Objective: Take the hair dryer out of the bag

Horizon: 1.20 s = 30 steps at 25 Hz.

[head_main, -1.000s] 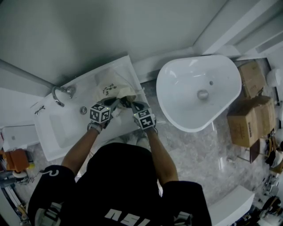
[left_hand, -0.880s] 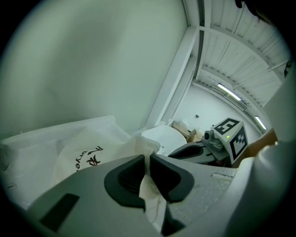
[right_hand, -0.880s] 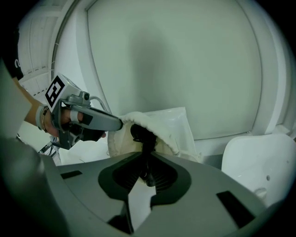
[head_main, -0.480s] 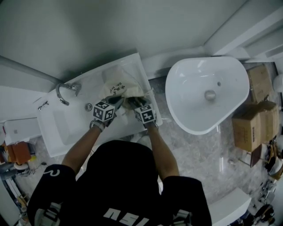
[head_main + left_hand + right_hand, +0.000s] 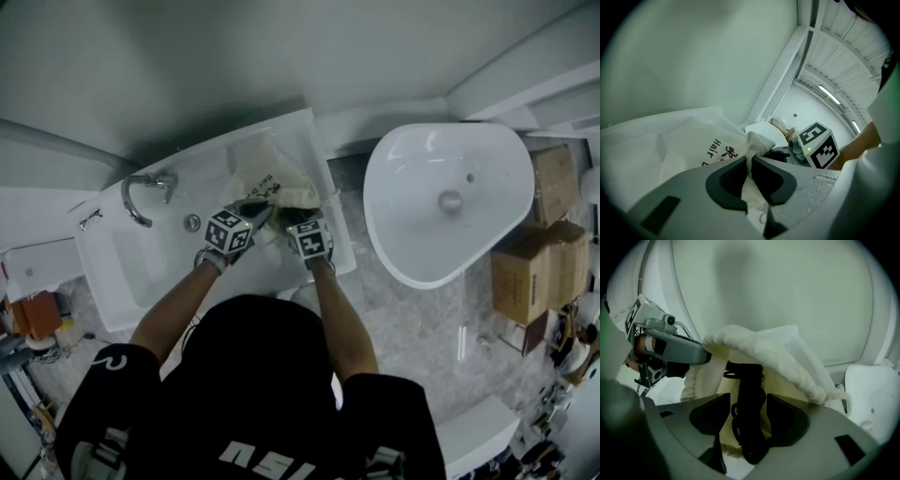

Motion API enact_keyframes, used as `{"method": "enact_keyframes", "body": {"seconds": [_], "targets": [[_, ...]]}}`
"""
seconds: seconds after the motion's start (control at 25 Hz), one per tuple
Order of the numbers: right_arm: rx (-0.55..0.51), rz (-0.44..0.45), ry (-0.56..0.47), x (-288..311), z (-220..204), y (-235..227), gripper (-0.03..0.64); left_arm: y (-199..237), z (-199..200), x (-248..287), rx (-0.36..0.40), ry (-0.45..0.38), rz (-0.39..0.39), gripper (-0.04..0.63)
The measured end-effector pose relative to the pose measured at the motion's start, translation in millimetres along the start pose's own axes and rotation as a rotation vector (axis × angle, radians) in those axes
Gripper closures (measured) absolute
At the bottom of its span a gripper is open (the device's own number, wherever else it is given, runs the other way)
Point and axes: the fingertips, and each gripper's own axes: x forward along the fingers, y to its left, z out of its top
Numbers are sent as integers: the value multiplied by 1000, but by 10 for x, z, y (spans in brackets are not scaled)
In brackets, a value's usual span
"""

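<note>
A cream drawstring bag [image 5: 274, 184] with dark print lies on the white counter [image 5: 314, 150], its mouth toward me. My left gripper [image 5: 262, 212] is shut on the bag's bunched rim [image 5: 757, 143] and holds the mouth up. My right gripper [image 5: 292, 218] stands at the mouth, and its jaws have just been opening. In the right gripper view the black hair dryer [image 5: 749, 380] with its coiled cord sticks out of the bag [image 5: 761, 350] between the right gripper's [image 5: 747, 414] open jaws, and the pads stand clear of it. The left gripper [image 5: 701, 357] shows at that view's left.
A curved chrome faucet [image 5: 141, 192] and the counter's sink [image 5: 127, 272] lie left of the bag. A large white basin [image 5: 441, 202] stands to the right on the marble floor, with cardboard boxes [image 5: 525, 272] beyond it. A wall rises right behind the counter.
Both grippers have sunk a little closer to the counter with the bag mouth. The left gripper keeps its hold on the rim.
</note>
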Motion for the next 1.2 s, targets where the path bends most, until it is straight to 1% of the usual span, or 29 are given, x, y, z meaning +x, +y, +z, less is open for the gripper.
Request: {"method": "enact_keyframes", "body": {"seconds": [0.16,0.36,0.76,1.0,1.2], "targets": [[3,-14,27,103,-12,-32,376,121,-11,57,-9,3,-21,565],[6,-7,37,223,-24,13,373,239,-49,99,-37,-2,-40,565],[6,-23,22,265,-21,18,373,347,-109,147,-30,-12,-76,566],[38,2,34,287,-37,-7,409,384,-97,137,-47,-42,-87,566],[49,36,40,237,33,95,451,389,-84,108,-53,-55,-75,566]]}}
